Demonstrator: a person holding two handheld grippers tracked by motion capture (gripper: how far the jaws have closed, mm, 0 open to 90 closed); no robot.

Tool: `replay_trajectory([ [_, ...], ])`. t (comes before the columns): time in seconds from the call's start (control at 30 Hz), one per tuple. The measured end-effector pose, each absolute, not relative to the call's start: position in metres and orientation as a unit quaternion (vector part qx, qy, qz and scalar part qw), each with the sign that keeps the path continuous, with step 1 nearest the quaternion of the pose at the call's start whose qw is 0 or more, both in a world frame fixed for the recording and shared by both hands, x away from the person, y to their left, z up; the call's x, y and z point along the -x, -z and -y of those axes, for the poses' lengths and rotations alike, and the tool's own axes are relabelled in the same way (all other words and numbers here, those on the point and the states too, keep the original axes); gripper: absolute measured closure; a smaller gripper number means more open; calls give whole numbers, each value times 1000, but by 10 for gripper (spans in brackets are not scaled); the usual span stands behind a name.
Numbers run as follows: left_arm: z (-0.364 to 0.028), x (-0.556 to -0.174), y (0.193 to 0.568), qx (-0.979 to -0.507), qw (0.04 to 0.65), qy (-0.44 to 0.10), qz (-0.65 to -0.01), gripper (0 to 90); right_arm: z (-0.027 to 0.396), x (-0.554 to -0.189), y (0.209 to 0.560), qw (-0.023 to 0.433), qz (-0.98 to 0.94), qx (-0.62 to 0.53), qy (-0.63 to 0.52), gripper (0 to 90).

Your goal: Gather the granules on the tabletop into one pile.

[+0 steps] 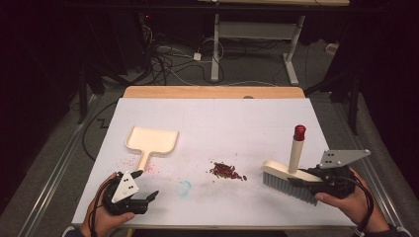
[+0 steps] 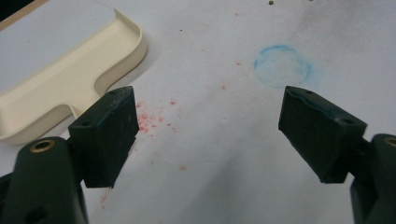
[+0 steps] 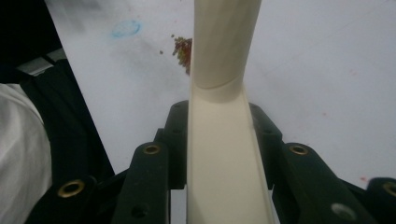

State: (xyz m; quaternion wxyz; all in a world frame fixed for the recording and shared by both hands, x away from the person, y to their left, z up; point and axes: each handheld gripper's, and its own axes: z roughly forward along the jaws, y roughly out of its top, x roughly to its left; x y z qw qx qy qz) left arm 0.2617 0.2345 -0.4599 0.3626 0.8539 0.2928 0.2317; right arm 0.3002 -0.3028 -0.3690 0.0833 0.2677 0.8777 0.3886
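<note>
Both hand-held grippers sit at the near edge of the white table (image 1: 212, 123), right one clamping a brush.

High view: right gripper (image 1: 302, 178) is shut on the cream hand brush with grey bristles and a red-tipped handle (image 1: 290, 170), right of the small red-brown crumb pile (image 1: 226, 171); left gripper (image 1: 143, 185) stands open, empty, left of it. Left gripper view: cream plastic dustpan (image 2: 65, 79) is cut off at the frame edge. Right gripper view: brush back hides part of the pile.

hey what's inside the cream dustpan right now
Nothing: the dustpan lies bare on the white table. The reddish crumbs sit in a pile apart from it, near the brush clamped in the right gripper.
</note>
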Motion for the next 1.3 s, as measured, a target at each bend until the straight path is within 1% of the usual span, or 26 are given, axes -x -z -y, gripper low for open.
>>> replay_trajectory([
  [0.1,-234,-262,460,-854,363,-231,-292,192,302,-315,380,51,-885,-274,-372,670],
  [0.2,-234,-263,461,-856,361,-228,-292,192,299,-335,391,43,-893,-277,-353,670],
  [0.27,-234,-264,461,-857,361,-232,-287,192,300,-350,396,25,-892,-282,-352,670],
  [0.33,-233,-264,462,-857,360,-226,-291,192,301,-365,400,19,-895,-280,-348,668],
  [0.5,-232,-264,463,-861,356,-227,-283,192,302,-400,406,16,-901,-278,-334,600],
  [0.63,-232,-263,464,-862,356,-220,-285,192,301,-418,411,21,-909,-283,-305,535],
  [0.67,-232,-263,464,-862,357,-219,-286,192,302,-422,412,19,-905,-287,-314,527],
  [0.83,-232,-264,464,-863,356,-222,-280,192,306,-432,414,41,-906,-305,-291,431],
  [0.93,-232,-264,464,-863,356,-222,-280,192,317,-439,419,59,-899,-336,-274,492],
  [1.0,-232,-264,464,-864,356,-222,-278,192,325,-442,420,67,-887,-361,-281,494],
  [1.07,-232,-263,464,-864,357,-217,-282,192,327,-443,422,98,-878,-381,-274,524],
  [1.2,-231,-264,465,-864,356,-217,-283,192,319,-440,427,141,-843,-427,-295,530],
  [1.3,-230,-264,465,-865,355,-217,-281,192,304,-441,433,162,-832,-446,-288,532],
])
